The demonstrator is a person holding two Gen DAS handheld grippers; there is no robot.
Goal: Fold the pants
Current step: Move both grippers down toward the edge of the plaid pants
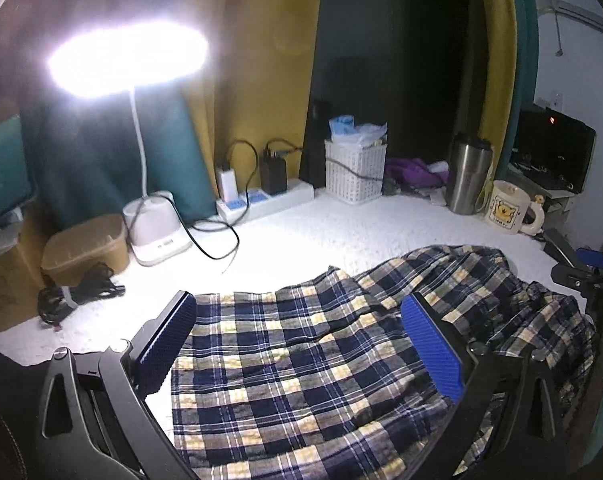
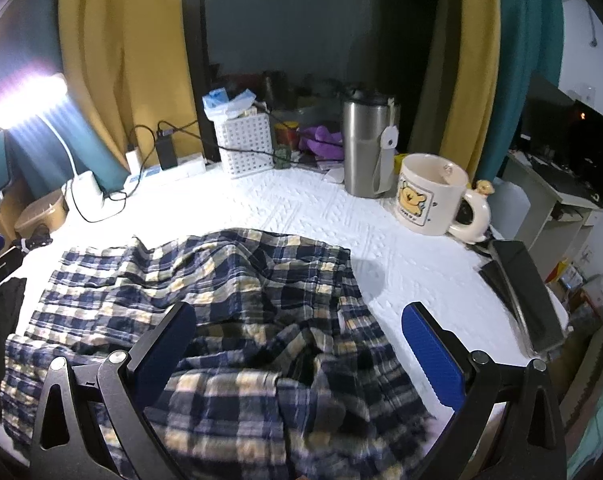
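Plaid pants [image 1: 301,360] in navy, cream and white lie rumpled on the white textured table cover [image 1: 321,236]. My left gripper [image 1: 297,320] hangs open just above their left part, blue pads wide apart, nothing held. In the right wrist view the same pants [image 2: 229,300] spread across the lower left, bunched and creased near the middle. My right gripper [image 2: 301,332] is open over their right portion; its right fingertip [image 2: 429,344] is above bare cover. The other gripper shows at the right edge of the left wrist view [image 1: 589,272].
A lit desk lamp [image 1: 157,224], power strip with chargers [image 1: 261,196], white basket [image 1: 355,168], steel tumbler [image 2: 367,148] and bear mug [image 2: 429,196] line the back. A tan box [image 1: 85,248] and black cords [image 1: 73,296] sit left. A dark flat object [image 2: 525,292] lies at the right edge.
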